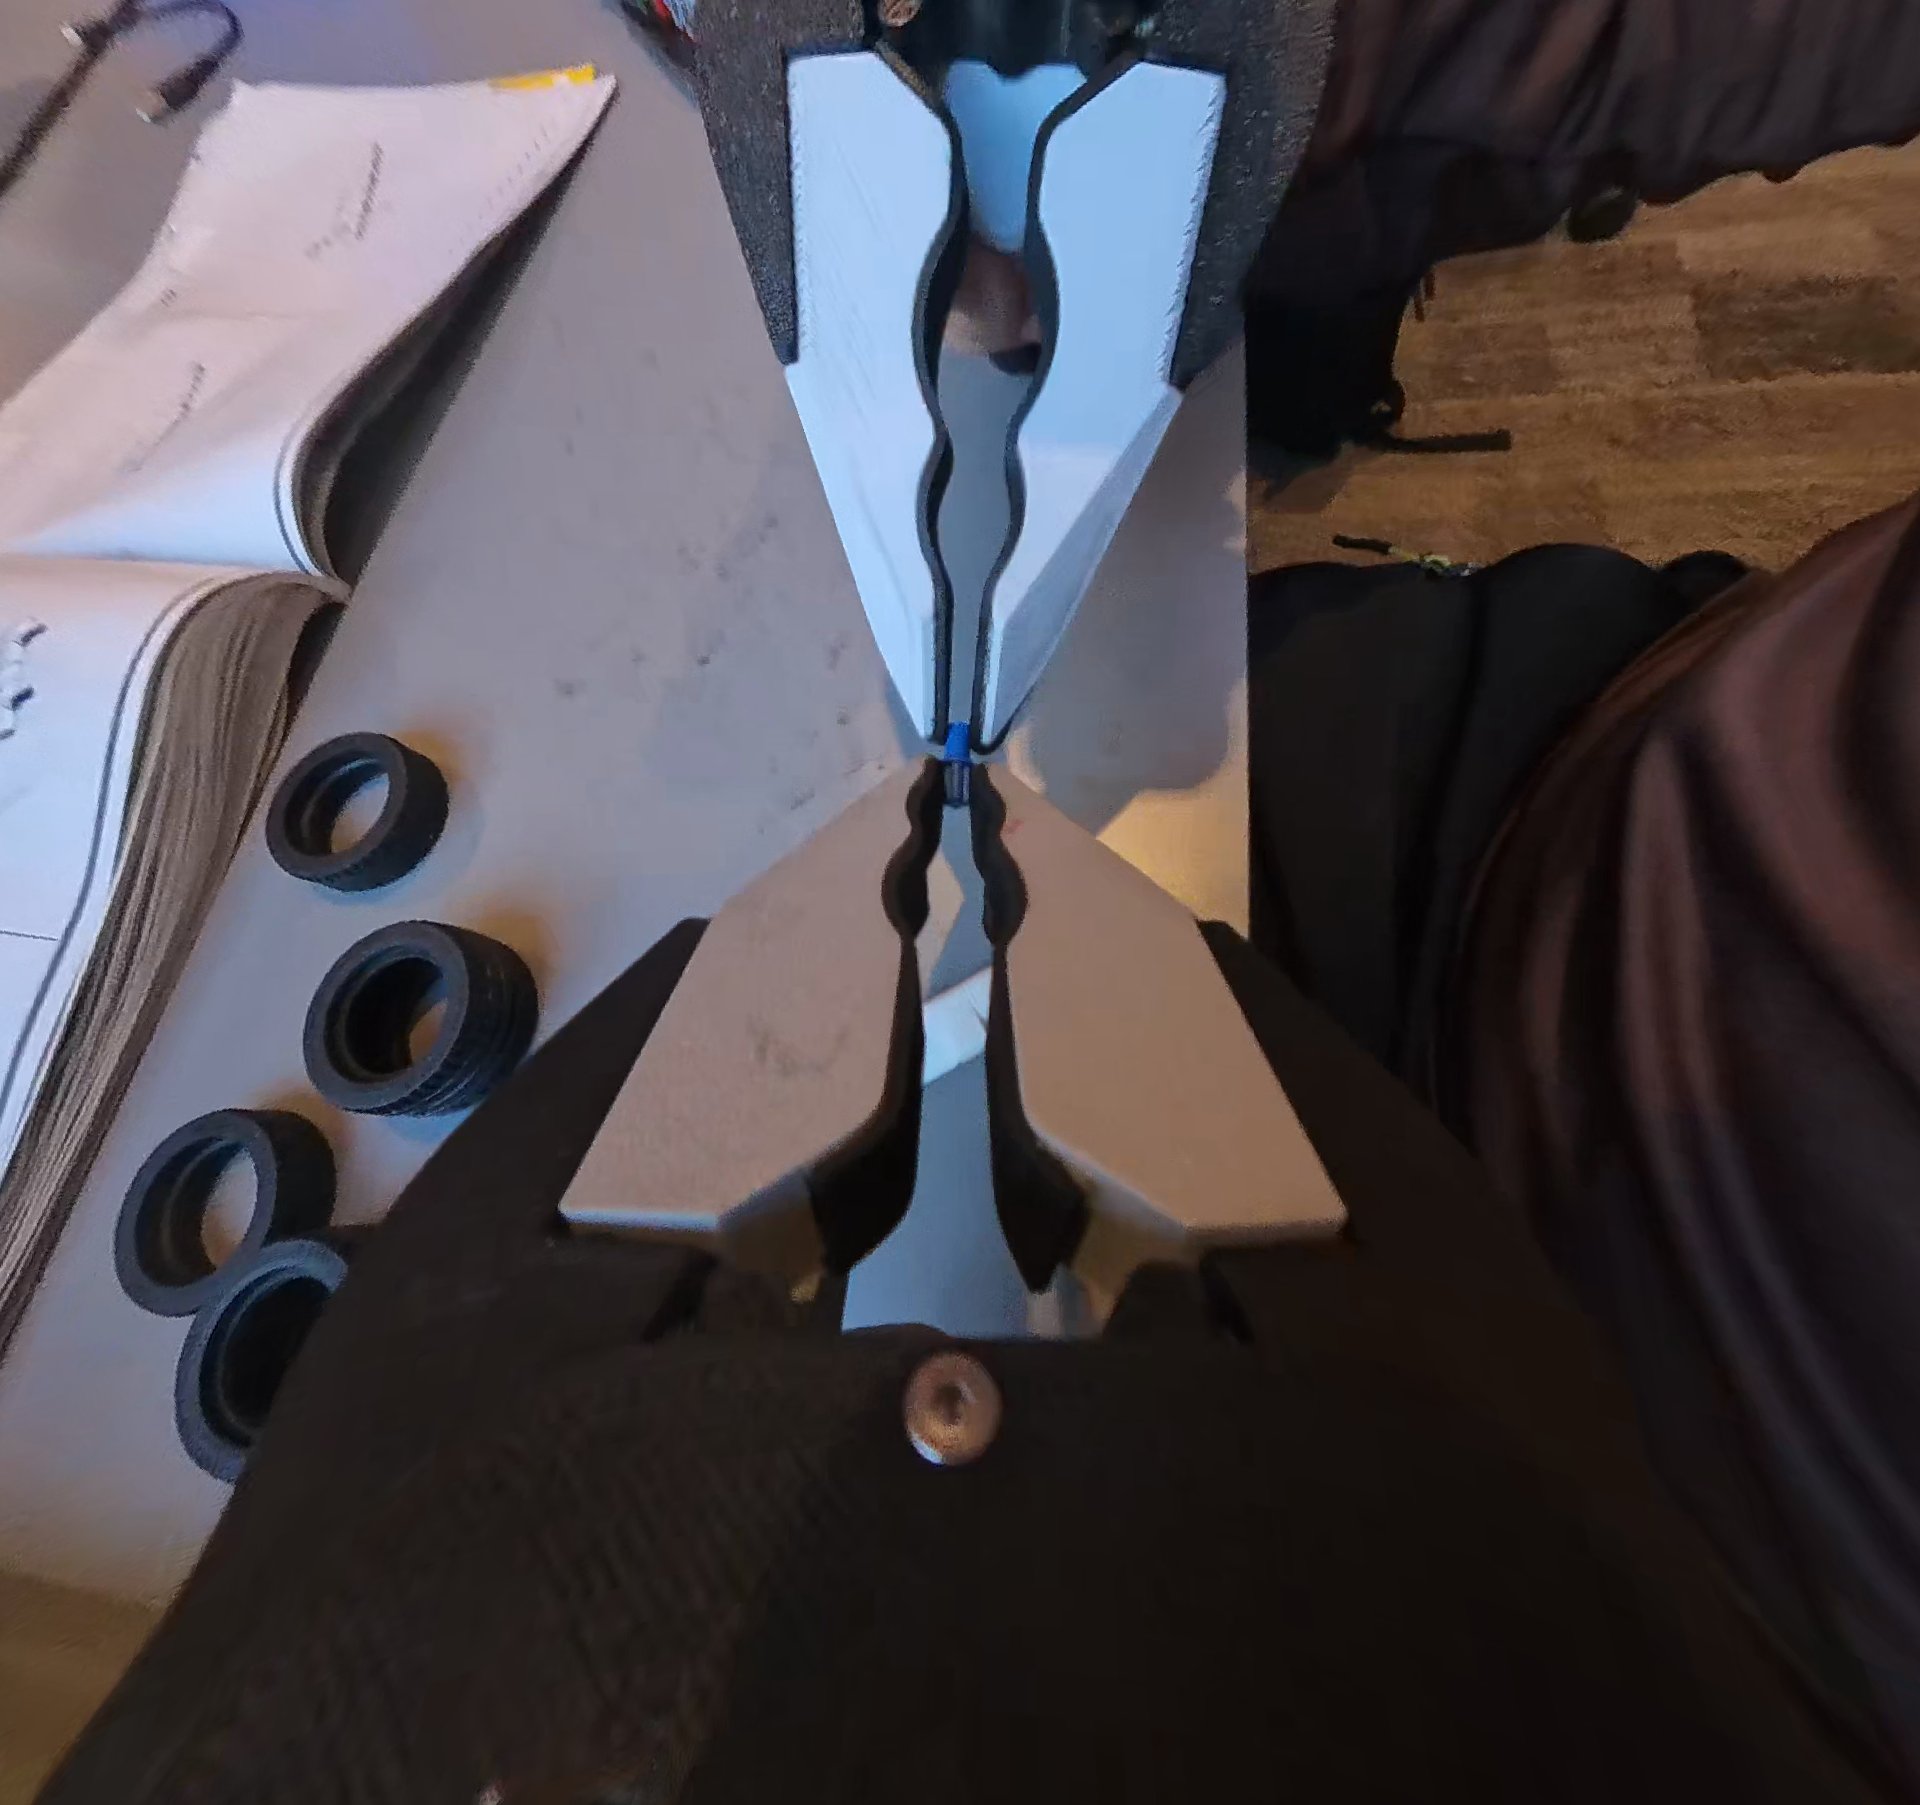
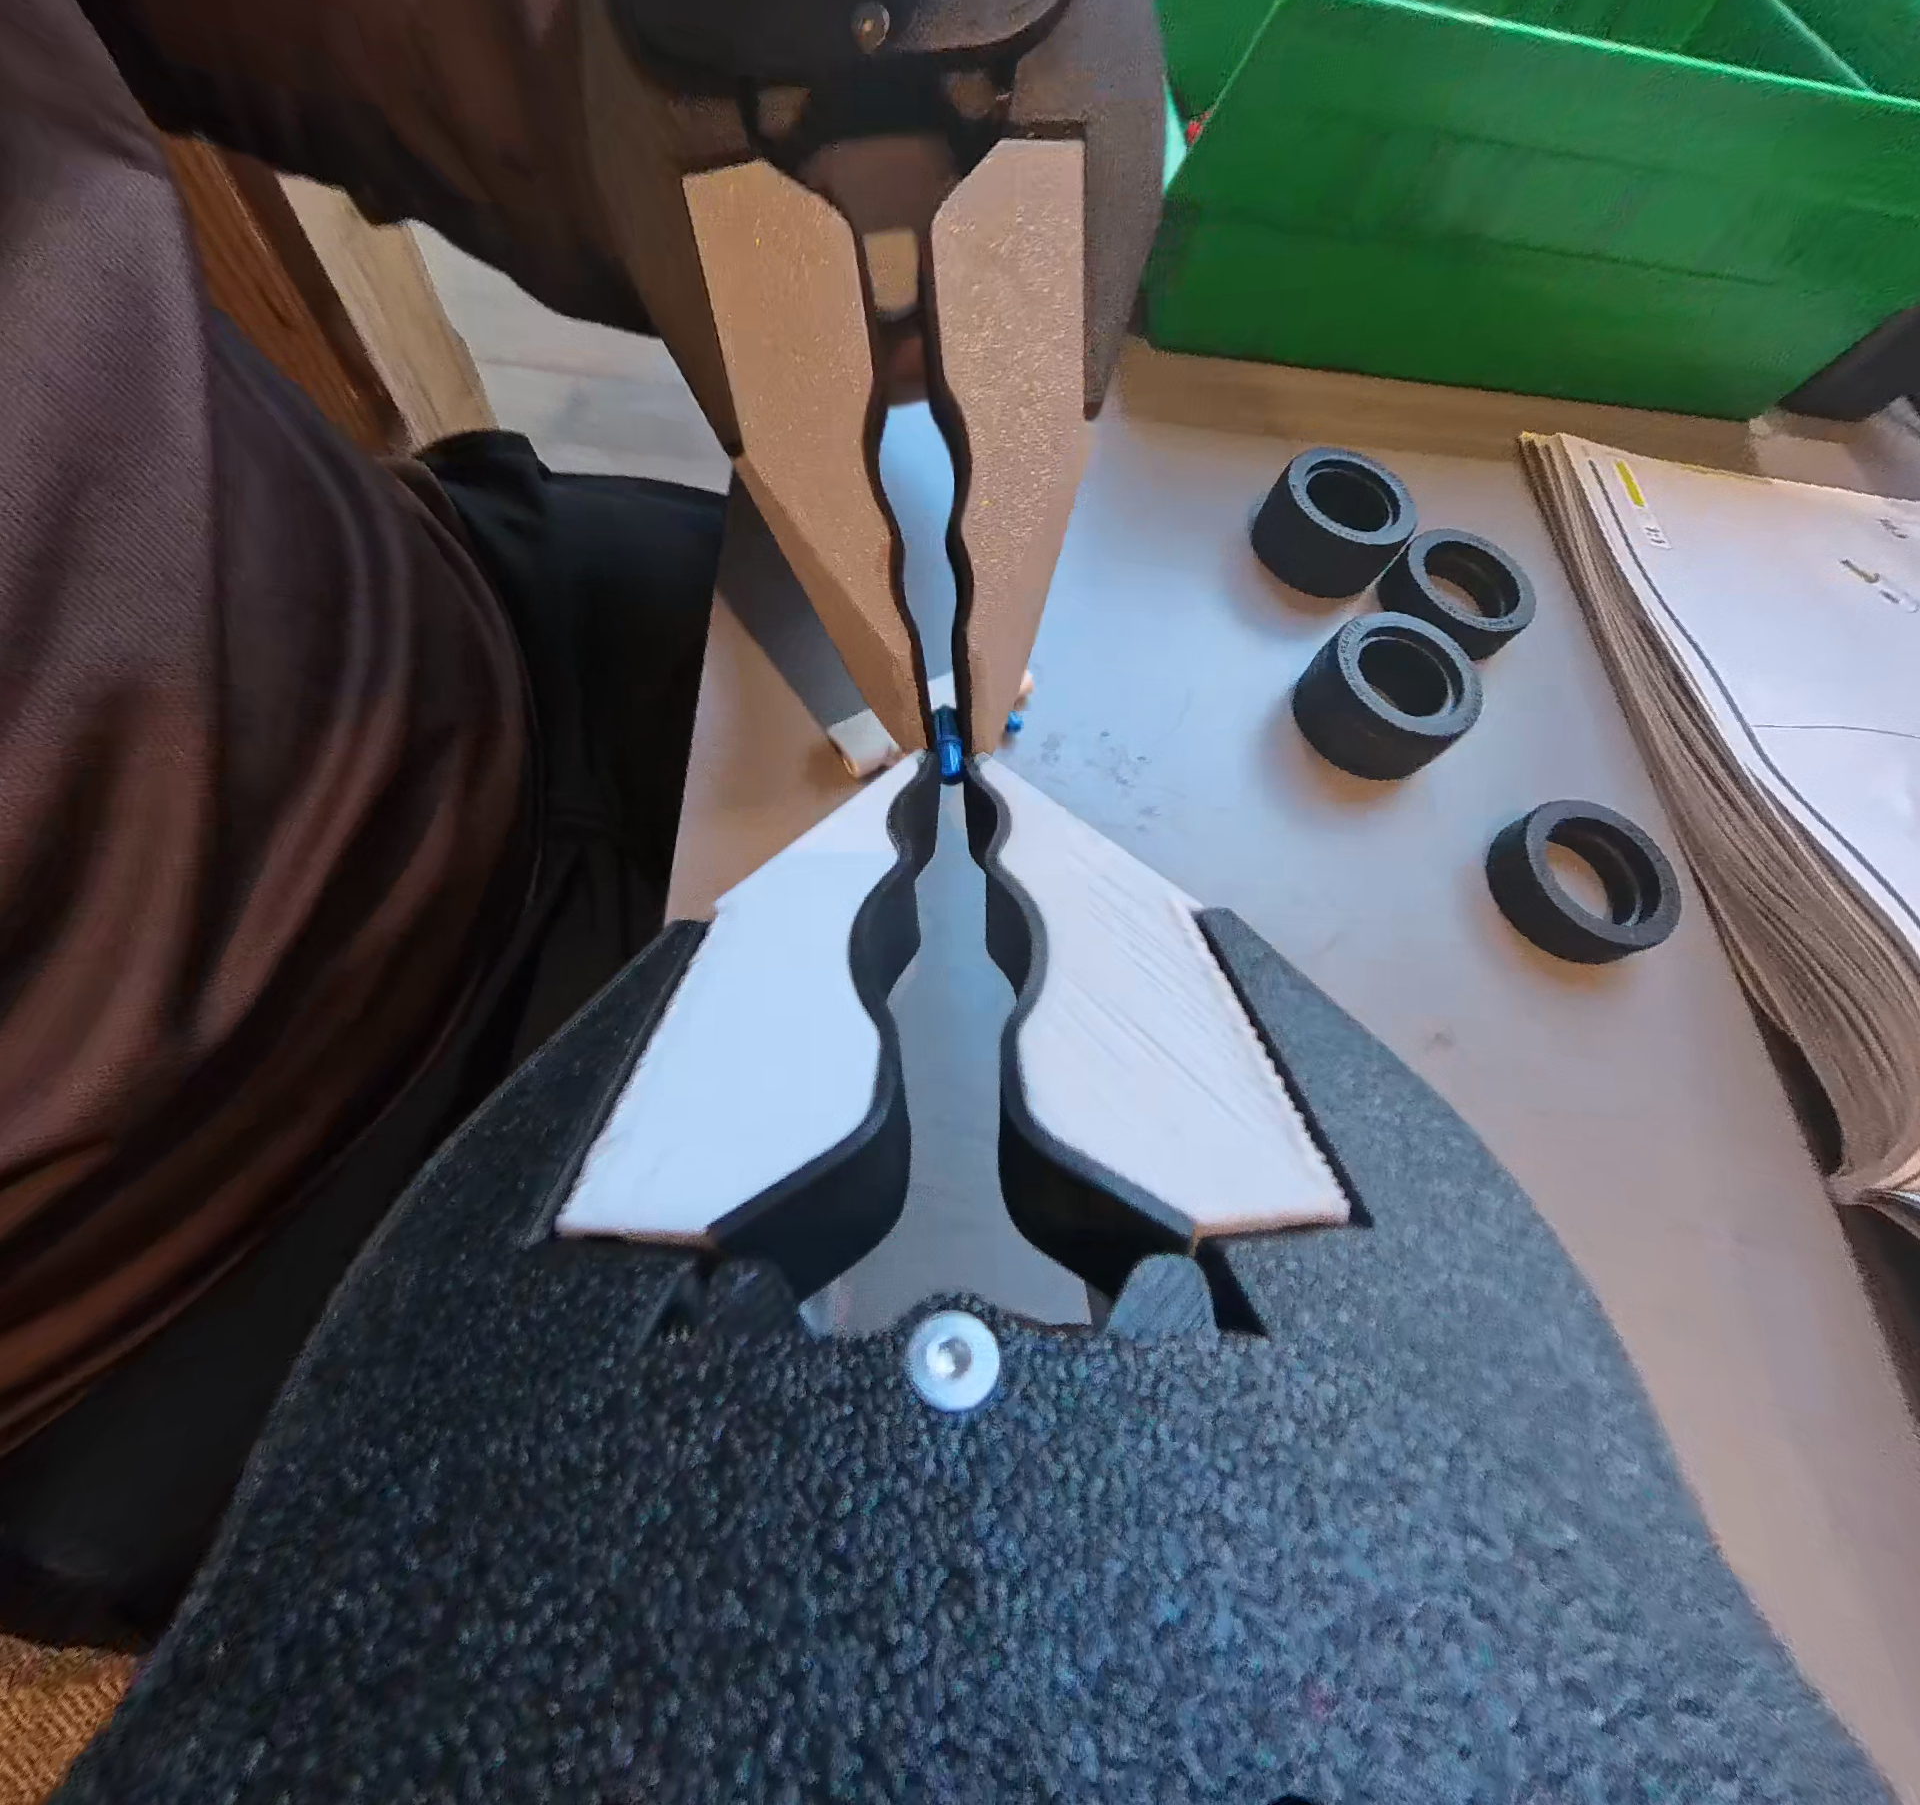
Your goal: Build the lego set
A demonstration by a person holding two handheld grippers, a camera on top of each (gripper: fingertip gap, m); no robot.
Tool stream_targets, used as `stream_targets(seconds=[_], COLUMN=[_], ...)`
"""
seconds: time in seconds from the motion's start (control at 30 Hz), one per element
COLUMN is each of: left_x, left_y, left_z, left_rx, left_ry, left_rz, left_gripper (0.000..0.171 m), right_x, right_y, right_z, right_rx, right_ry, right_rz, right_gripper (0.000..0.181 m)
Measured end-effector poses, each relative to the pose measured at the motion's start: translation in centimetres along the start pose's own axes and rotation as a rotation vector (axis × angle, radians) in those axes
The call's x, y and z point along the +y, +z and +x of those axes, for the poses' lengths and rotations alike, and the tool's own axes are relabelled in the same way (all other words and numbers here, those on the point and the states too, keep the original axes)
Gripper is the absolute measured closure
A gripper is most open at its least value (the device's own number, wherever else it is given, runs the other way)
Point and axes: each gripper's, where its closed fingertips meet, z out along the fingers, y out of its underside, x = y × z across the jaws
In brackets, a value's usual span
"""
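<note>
Lego pin (image 1: 956, 745), small and blue, sits right where the two tools meet tip to tip above the pale tabletop (image 1: 644, 550). In the left wrist view, the left tool (image 1: 954, 787) reaches up from the bottom of the picture with its fingers drawn together on the pin's dark lower end, while the right tool (image 1: 958, 732) comes down from the top, its tips pinched on the blue upper end. Four black tyres (image 1: 358, 812) lie loose on the tabletop to the left, two of them touching each other near the bottom edge. Beyond them an open instruction booklet (image 1: 260, 301) lies flat, and a black cable (image 1: 156, 62) trails near the top left corner. A dark brown sleeve (image 1: 1683, 1028) fills the right side.

In the right wrist view, the right tool (image 2: 948, 781) rises from the bottom, its tips clamped on the blue pin (image 2: 947, 753); the left tool (image 2: 943, 716) hangs from above, closed on the same pin from the far end. A second small blue piece (image 2: 1014, 719) lies on the tabletop (image 2: 1351, 1028) just beside the tips. The tyres (image 2: 1387, 693) sit to the right, next to the booklet (image 2: 1766, 675), with green bins (image 2: 1507, 228) behind.
</note>
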Motion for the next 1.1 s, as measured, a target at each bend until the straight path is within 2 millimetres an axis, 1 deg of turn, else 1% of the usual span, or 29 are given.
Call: stream_targets(seconds=[0.1,0.2,0.23,0.27,0.3,0.33,0.37,0.43,0.47,0.5,0.53,0.6,0.67,0.73,0.77,0.93,1.1], left_x=[-0.1,0.3,0.6,1.1,1.8,2.6,3.6,5.2,5.6,5.9,6.2,6.4,6.2,5.9,5.8,5.9,5.7], left_y=[0.0,0.1,-0.1,-0.4,-0.8,-1.2,-1.5,-1.6,-1.5,-1.3,-1.0,-1.0,-0.9,-0.8,-0.8,-0.9,-0.7], left_z=[0.3,0.3,0.1,-0.4,-0.9,-1.3,-1.4,-1.1,-0.6,-0.2,-0.1,-0.3,0.1,0.4,0.5,0.6,0.6], left_rx=[0.001,-0.006,-0.019,-0.046,-0.071,-0.085,-0.088,-0.082,-0.065,-0.052,-0.063,-0.098,-0.086,-0.066,-0.058,0.036,0.139], left_ry=[-0.02,-0.065,-0.097,-0.135,-0.184,-0.24,-0.292,-0.366,-0.383,-0.383,-0.37,-0.34,-0.335,-0.314,-0.304,-0.216,-0.12], left_rz=[0.032,0.021,0.001,-0.025,-0.057,-0.098,-0.144,-0.224,-0.247,-0.266,-0.278,-0.302,-0.31,-0.307,-0.303,-0.277,-0.223], left_gripper=[0.169,0.168,0.165,0.149,0.129,0.115,0.107,0.098,0.096,0.09,0.088,0.092,0.097,0.114,0.116,0.115,0.116], right_x=[-0.1,0.2,0.4,0.8,1.3,1.8,2.2,2.6,2.6,2.5,2.7,3.2,3.5,3.4,3.4,3.2,3.1], right_y=[-0.1,0.1,0.3,0.4,0.5,0.6,0.7,1.0,1.2,1.4,1.7,2.2,2.6,2.9,3.0,3.3,3.5], right_z=[-0.3,-0.4,-0.4,-0.3,-0.2,-0.1,0.0,0.0,0.0,0.0,-0.1,-0.2,-0.4,-0.6,-0.7,-1.6,-1.9], right_rx=[-0.012,-0.005,-0.004,0.005,0.015,0.022,0.024,0.02,0.018,0.011,0.0,-0.009,-0.016,-0.027,-0.037,-0.086,-0.1], right_ry=[0.015,0.023,0.027,0.026,0.027,0.032,0.038,0.05,0.051,0.053,0.057,0.054,0.041,0.036,0.032,0.014,0.02], right_rz=[0.014,-0.005,-0.016,-0.032,-0.053,-0.076,-0.095,-0.122,-0.128,-0.134,-0.148,-0.194,-0.226,-0.234,-0.236,-0.238,-0.237], right_gripper=[0.177,0.177,0.177,0.177,0.177,0.178,0.177,0.177,0.177,0.178,0.178,0.178,0.178,0.178,0.178,0.178,0.178])
